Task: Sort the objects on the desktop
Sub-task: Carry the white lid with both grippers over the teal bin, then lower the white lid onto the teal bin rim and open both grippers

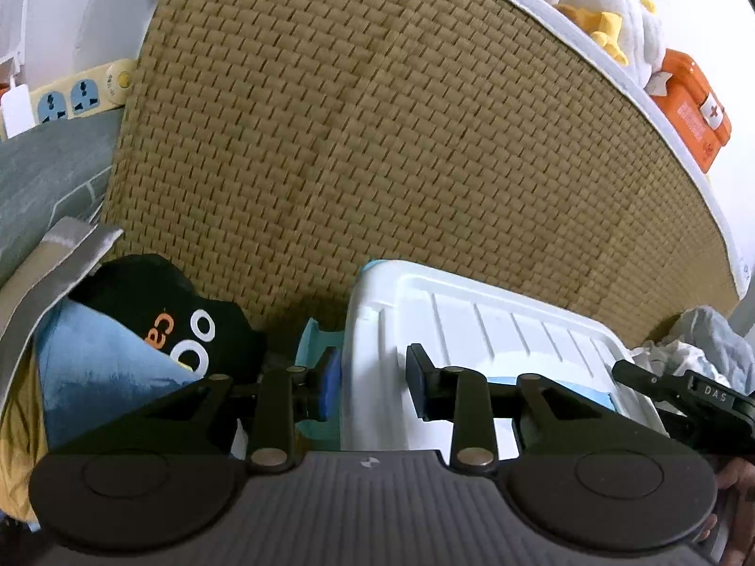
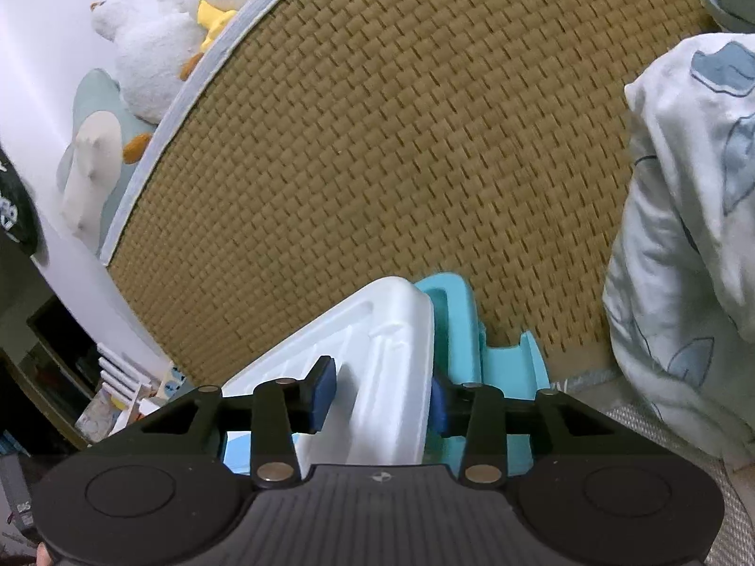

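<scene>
A storage box with a ribbed white lid (image 1: 472, 311) and teal latch handles (image 2: 500, 368) lies low in both views, over a woven straw mat (image 1: 377, 141). My left gripper (image 1: 373, 384) is shut on the lid's end rim, one blue pad outside by the teal latch (image 1: 314, 353) and one on top. My right gripper (image 2: 382, 398) straddles the lid's (image 2: 377, 353) other end rim. Its outer pad sits at the lid's edge, while a small gap shows beside the inner pad (image 2: 323, 391). The box body is hidden under the lid.
White plush ducks (image 1: 608, 4) and an orange first-aid case (image 1: 693, 104) line the mat's far edge. At left are a power strip (image 1: 71, 99), a blue cushion (image 1: 104, 377) and a black plush (image 1: 160, 311). White bedding with blue prints (image 2: 684, 236) is piled at right.
</scene>
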{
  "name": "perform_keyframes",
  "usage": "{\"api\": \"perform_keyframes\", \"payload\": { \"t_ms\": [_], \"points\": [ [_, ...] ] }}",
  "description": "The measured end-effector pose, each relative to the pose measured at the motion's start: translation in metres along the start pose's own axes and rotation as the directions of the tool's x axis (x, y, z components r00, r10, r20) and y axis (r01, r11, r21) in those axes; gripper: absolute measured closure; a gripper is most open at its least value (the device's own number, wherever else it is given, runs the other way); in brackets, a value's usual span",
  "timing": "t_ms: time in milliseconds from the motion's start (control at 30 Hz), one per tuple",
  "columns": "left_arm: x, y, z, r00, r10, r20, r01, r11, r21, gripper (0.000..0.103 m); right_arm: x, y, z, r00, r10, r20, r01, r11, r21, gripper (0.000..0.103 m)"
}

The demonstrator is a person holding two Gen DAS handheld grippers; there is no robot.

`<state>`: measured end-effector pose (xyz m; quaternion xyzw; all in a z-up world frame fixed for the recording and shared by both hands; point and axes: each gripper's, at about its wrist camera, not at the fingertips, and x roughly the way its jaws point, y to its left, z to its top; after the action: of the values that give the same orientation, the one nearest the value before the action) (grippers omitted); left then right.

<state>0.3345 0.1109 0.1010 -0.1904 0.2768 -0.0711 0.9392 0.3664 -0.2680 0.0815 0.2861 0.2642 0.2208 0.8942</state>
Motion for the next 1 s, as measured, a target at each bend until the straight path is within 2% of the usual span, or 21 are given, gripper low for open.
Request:
{"api": "perform_keyframes", "payload": {
  "t_ms": [267, 367, 500, 633, 767, 900, 1000],
  "points": [
    [0.013, -0.008, 0.013, 1.000, 0.000, 0.027, -0.001, 0.999, 0.041, 0.071, 0.012, 0.002, 0.006, 1.000, -0.017, 0.006, 0.017, 0.999, -0.048, 0.057],
    [0.019, -0.013, 0.017, 0.999, -0.027, 0.026, 0.025, 0.998, 0.052, 0.069, 0.014, 0.002, 0.008, 1.000, -0.020, 0.015, 0.020, 0.999, -0.050, 0.057],
    [0.026, -0.026, 0.017, 0.999, 0.018, 0.034, -0.022, 0.992, 0.123, 0.070, 0.018, 0.005, 0.011, 0.999, -0.032, 0.016, 0.033, 0.996, -0.079, 0.056],
    [0.026, -0.022, 0.017, 0.999, 0.006, 0.045, -0.011, 0.994, 0.109, 0.070, 0.022, 0.005, 0.013, 0.999, -0.036, 0.033, 0.039, 0.996, -0.085, 0.056],
    [0.011, -0.024, 0.015, 0.996, -0.011, 0.089, -0.001, 0.991, 0.134, 0.070, 0.025, 0.000, 0.015, 0.999, -0.027, 0.024, 0.028, 0.998, -0.056, 0.056],
    [-0.019, -0.030, 0.003, 0.989, -0.014, 0.145, -0.016, 0.978, 0.210, 0.070, 0.026, -0.002, 0.015, 0.999, -0.018, 0.031, 0.019, 0.999, -0.036, 0.056],
    [-0.039, -0.030, -0.014, 0.986, 0.002, 0.169, -0.046, 0.965, 0.257, 0.070, 0.026, -0.013, 0.017, 0.999, 0.020, 0.029, -0.022, 0.998, 0.059, 0.054]
  ]
}}
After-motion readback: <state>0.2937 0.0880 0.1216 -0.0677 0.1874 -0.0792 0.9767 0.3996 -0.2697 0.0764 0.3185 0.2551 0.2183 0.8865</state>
